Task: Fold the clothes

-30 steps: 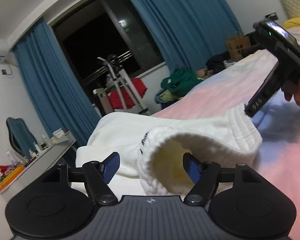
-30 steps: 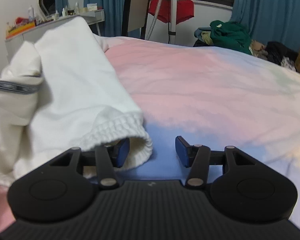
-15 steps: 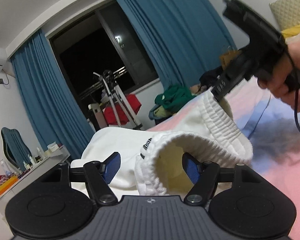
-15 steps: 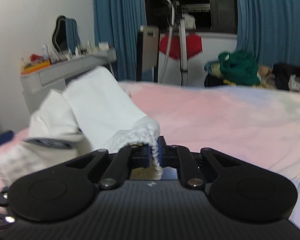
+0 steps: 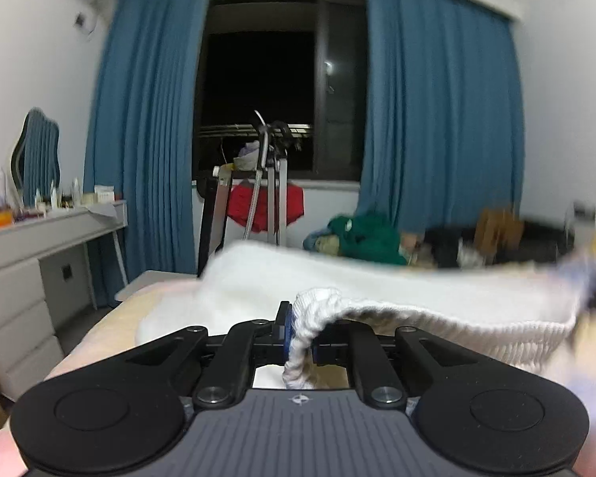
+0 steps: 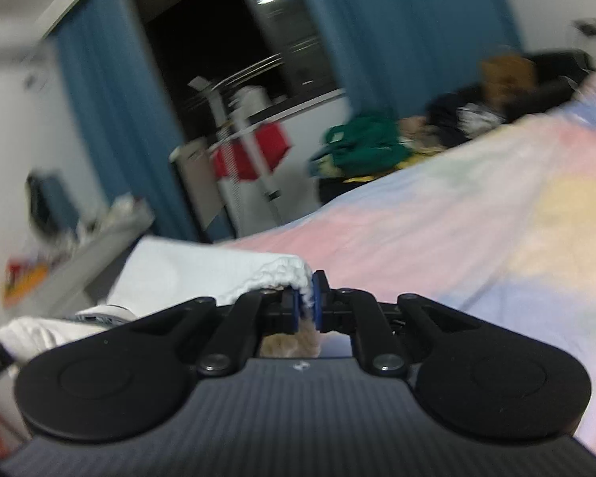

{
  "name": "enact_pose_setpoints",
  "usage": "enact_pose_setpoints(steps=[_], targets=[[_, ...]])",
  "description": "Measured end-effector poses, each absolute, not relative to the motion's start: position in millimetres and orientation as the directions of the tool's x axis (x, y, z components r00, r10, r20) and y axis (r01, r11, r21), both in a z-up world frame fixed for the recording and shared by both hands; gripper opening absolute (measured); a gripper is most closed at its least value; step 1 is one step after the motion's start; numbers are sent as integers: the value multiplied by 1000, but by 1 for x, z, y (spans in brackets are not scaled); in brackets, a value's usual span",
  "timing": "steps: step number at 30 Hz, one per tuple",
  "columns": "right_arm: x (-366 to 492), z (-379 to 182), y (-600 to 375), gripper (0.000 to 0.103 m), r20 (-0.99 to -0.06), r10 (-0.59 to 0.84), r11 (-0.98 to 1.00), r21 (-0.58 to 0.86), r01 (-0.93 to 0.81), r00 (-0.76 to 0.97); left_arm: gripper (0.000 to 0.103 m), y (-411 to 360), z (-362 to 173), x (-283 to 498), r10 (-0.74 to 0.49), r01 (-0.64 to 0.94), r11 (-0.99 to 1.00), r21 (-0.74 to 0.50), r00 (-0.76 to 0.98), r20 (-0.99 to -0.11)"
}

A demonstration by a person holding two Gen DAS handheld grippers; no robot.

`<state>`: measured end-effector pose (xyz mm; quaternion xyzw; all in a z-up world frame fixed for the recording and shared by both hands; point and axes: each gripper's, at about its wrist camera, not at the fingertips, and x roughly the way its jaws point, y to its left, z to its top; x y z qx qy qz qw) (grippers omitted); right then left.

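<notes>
- Two grippers each pinch a ribbed hem of one white garment.
- Left gripper: jaws clamped on hem.
- Right gripper: jaws clamped on hem, above the pastel bedspread.

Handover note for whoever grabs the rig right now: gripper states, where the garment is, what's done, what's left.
Left gripper: shut on the ribbed hem of the white knit garment.
Right gripper: shut on another part of the same ribbed hem.
Garment: hem end held off the pastel pink-and-blue bedsheet, stretched between both grippers; the rest trails away toward the far side of the bed. Both views are motion-blurred.
Done: both grips are set.
Left: no fold made yet. Probably carry the hem over, lay it flat, then release.
</notes>
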<state>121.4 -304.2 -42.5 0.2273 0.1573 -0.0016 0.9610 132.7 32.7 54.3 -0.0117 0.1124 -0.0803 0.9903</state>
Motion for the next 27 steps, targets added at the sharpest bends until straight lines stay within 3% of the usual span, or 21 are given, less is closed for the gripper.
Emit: enact_pose_setpoints(steps=[4, 10, 17, 22, 27], targets=[[89, -21, -317, 10, -243, -17, 842, 520, 144, 970, 9, 5, 128, 188, -238, 228, 971, -73, 949, -208], [44, 46, -331, 10, -70, -179, 754, 631, 183, 981, 9, -64, 260, 241, -431, 415, 899, -138, 894, -122], [-5, 116, -299, 11, 153, -246, 777, 622, 100, 957, 9, -108, 383, 244, -607, 602, 787, -135, 795, 8], [-8, 101, -234, 11, 170, -102, 821, 570, -13, 980, 10, -54, 365, 259, -585, 577, 807, -124, 809, -48], [35, 53, -136, 12, 50, 169, 821, 546, -168, 984, 9, 63, 284, 295, -350, 326, 935, -139, 911, -218]])
